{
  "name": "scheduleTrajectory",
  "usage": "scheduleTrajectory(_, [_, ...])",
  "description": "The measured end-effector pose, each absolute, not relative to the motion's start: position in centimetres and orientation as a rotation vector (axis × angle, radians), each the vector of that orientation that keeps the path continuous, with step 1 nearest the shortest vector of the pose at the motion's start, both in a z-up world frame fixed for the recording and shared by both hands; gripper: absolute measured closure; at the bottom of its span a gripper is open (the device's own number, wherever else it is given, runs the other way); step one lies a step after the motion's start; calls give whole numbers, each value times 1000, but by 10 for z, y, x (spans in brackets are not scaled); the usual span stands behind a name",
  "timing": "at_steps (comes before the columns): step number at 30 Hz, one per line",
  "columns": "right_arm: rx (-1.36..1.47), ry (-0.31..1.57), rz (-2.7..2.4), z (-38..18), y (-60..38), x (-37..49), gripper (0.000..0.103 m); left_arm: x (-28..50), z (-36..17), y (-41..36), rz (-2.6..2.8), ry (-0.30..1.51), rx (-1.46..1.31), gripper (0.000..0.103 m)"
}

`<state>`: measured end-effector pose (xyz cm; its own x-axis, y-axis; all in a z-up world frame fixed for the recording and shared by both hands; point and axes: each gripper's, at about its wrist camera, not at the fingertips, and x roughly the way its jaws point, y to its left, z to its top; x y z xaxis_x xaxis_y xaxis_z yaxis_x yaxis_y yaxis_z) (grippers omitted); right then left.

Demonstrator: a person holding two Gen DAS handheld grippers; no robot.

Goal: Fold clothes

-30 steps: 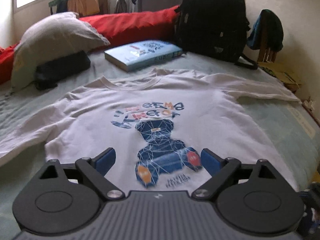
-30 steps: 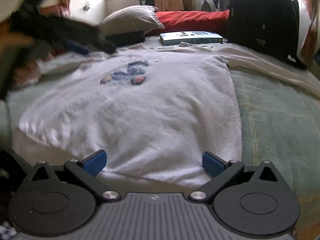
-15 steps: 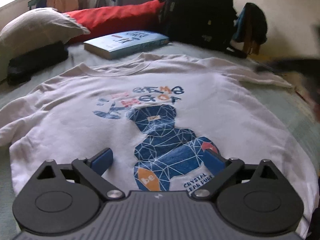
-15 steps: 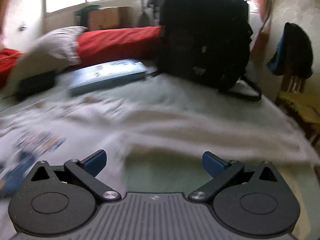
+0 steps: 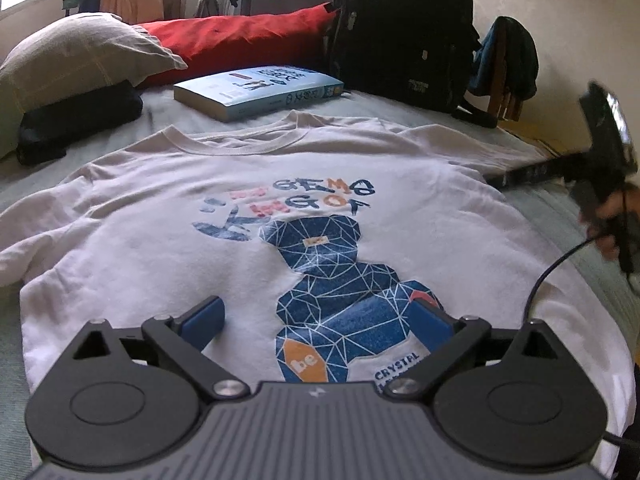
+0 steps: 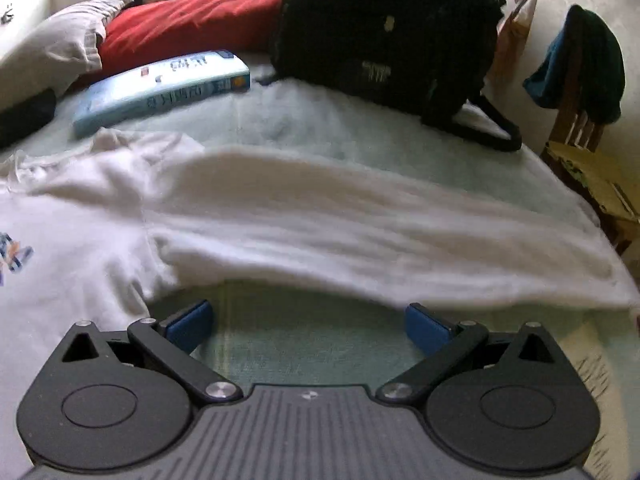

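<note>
I've got the white T-shirt point(image 5: 280, 200) spread face-up on the pale green bedsheet point(image 6: 304, 344), collar toward twelve o'clock, its blue geometric bear print point(image 5: 340, 304) running down the middle of the left wrist view. My left gripper point(image 5: 320, 320) hangs over the shirt's lower chest with the jaws spread wide and nothing between the blue pads point(image 5: 202, 318); whether they touch the cloth I can't quite tell from this angle. Over at three o'clock in that same view, my right gripper point(image 5: 600, 168) shows as a dark blurred shape in a hand point(image 5: 616, 216), close to the shirt's sleeve. From the right wrist camera the right gripper point(image 6: 310, 322) is also fully open and empty, hovering above bare sheet just beside the long sleeve point(image 6: 360, 232), which stretches flat from nine toward three o'clock. Past the collar at twelve lies a light blue book point(image 5: 256, 90), with a black backpack point(image 5: 404, 32) standing at one o'clock, a red cushion point(image 5: 240, 36) behind the book, and a beige pillow point(image 5: 72, 60) at ten o'clock resting on a black pouch point(image 5: 76, 120). A wooden chair point(image 6: 576, 120) draped with dark clothing stands at two o'clock.
</note>
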<state>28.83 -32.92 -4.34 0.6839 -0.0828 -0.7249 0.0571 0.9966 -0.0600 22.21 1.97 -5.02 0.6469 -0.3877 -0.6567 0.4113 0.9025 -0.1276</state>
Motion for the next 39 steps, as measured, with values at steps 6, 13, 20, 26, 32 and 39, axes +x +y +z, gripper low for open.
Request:
scheduleTrajectory(6, [-103, 699, 62, 6, -309, 346, 48, 221, -45, 26, -443, 709, 6, 5])
scheduleTrajectory(13, [-239, 840, 211, -19, -268, 414, 75, 225, -45, 29, -456, 713, -27, 5])
scheduleTrajectory(20, [-181, 917, 287, -43, -278, 425, 75, 226, -49, 27, -459, 726, -10, 5])
scheduleTrajectory(26, [-292, 918, 367, -44, -261, 416, 97, 226, -50, 26, -457, 727, -6, 5])
scheduleTrajectory(32, [-273, 806, 302, -28, -258, 433, 98, 226, -50, 26, -455, 728, -1, 5])
scheduleTrajectory(39, [-146, 801, 231, -28, -271, 445, 95, 227, -50, 28, -450, 727, -13, 5])
